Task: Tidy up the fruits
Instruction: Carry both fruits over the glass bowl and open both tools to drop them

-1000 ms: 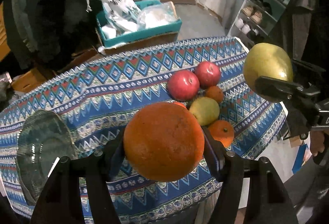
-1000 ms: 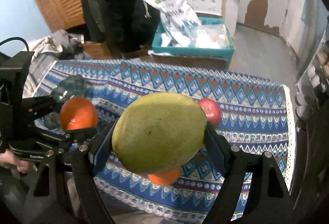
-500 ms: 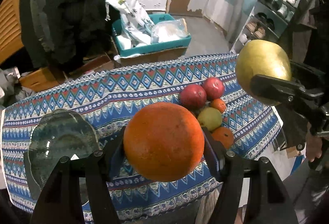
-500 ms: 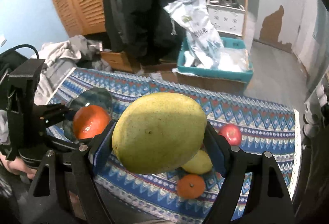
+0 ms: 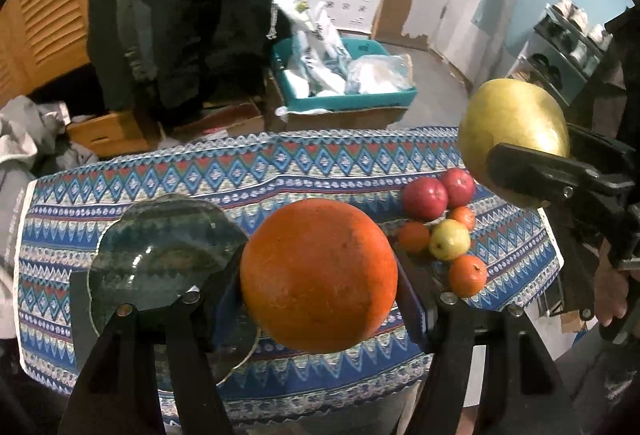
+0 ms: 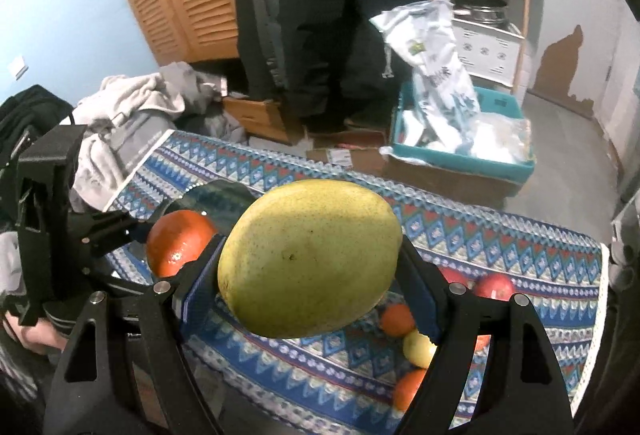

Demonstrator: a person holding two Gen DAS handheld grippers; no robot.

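Observation:
My left gripper (image 5: 320, 275) is shut on a large orange (image 5: 319, 275) and holds it above the table, just right of a dark glass bowl (image 5: 160, 255). My right gripper (image 6: 310, 263) is shut on a yellow-green mango (image 6: 310, 263), which also shows at the right of the left wrist view (image 5: 514, 123). Two red apples (image 5: 425, 197), a yellow pear (image 5: 449, 245) and small oranges (image 5: 467, 275) lie clustered on the patterned tablecloth (image 5: 320, 163) at the right. In the right wrist view the left gripper with the orange (image 6: 178, 241) is at the left.
Beyond the table's far edge stand a teal crate (image 5: 344, 95) with plastic bags, cardboard boxes, a person in dark clothes (image 5: 192, 15) and a wooden shelf. A pile of clothes (image 6: 132, 107) lies at the left. A shoe rack (image 5: 568, 47) stands at the right.
Both grippers have risen and pulled back from the table with their fruit, so more of the table shows. The glass bowl now sits closer to the left gripper's view centre.

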